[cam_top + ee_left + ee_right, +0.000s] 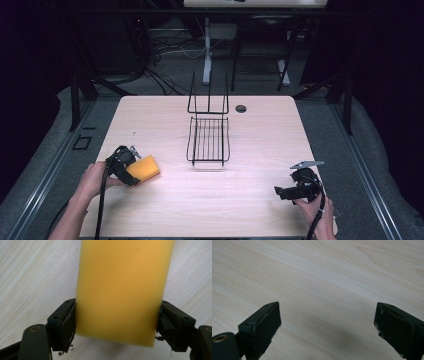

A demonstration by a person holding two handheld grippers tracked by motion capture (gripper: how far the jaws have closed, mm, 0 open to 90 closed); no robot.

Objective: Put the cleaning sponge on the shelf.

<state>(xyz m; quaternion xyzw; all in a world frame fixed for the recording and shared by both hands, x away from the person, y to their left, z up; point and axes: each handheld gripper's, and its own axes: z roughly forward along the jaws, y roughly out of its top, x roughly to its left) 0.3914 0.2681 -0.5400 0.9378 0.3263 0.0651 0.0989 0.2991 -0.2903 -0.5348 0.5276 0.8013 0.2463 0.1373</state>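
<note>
Sponge (123, 290) clamped between left gripper (131, 167) jaws, lower left of frame; soft foam could slip. Right gripper (328, 325) jaws apart, empty, over desk (165, 210).

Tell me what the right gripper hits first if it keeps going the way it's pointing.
Probably the bare table: the right gripper, jaws open and empty, angles down at the wood. Depth is unclear.

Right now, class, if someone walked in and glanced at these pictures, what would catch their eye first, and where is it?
The bright yellow sponge stands out at once, clamped between the jaws of the left gripper near the table's front left. Next comes the black wire rack, standing alone in the middle of the pale wooden table. At the front right, the right gripper is held with its jaws wide apart and nothing between them.
</note>
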